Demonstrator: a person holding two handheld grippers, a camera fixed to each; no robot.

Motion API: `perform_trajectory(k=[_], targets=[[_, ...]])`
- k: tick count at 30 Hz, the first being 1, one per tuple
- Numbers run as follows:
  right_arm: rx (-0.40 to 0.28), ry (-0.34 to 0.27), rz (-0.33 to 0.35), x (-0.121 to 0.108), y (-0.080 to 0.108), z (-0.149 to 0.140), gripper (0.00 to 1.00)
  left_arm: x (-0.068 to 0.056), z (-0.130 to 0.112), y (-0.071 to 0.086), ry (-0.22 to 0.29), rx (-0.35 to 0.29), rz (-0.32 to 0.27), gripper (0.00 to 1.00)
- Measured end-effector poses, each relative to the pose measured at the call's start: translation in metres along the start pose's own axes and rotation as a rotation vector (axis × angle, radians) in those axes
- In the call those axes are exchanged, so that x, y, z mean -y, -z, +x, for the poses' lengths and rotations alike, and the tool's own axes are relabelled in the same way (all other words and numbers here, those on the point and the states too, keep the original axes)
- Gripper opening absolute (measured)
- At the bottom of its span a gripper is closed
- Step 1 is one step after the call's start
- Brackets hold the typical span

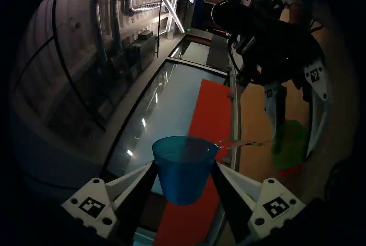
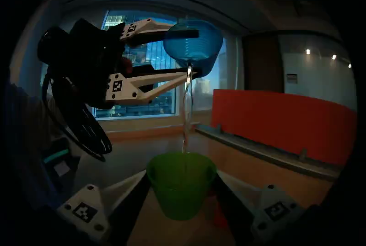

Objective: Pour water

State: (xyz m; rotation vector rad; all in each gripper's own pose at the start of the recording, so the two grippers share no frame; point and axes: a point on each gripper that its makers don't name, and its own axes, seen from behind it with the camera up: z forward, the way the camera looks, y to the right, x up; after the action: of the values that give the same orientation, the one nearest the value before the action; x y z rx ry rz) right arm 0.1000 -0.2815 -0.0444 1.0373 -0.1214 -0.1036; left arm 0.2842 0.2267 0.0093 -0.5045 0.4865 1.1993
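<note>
One blue cup (image 1: 184,179) in left tongs (image 1: 184,166) above green cup (image 2: 181,186)

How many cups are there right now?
2. A blue cup, held by the left gripper, pours water; a green cup, held by the right gripper, sits below, catching it.

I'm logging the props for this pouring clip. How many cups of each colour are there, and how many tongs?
blue cup: 1
green cup: 1
tongs: 2, the left tongs and the right tongs
Total: 4
</note>
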Motion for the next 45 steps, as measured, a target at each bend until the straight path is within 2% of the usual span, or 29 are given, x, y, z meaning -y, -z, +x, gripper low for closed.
perform_trajectory(k=[9,21,36,45], targets=[[-0.005,0.0,-0.004,-0.002,0.0,0.001,0.9,0.001,0.001,-0.001,-0.037,-0.002,0.006,0.82],[-0.01,0.004,-0.008,-0.002,0.001,0.001,0.9,-0.005,0.005,-0.003,-0.085,-0.01,0.011,0.83],[-0.014,0.007,-0.011,-0.002,0.001,0.004,0.9,-0.003,0.008,-0.005,-0.139,-0.02,0.028,0.83],[-0.014,0.008,-0.016,-0.004,0.001,0.004,0.9,-0.001,0.011,-0.004,-0.191,-0.022,0.037,0.83]])
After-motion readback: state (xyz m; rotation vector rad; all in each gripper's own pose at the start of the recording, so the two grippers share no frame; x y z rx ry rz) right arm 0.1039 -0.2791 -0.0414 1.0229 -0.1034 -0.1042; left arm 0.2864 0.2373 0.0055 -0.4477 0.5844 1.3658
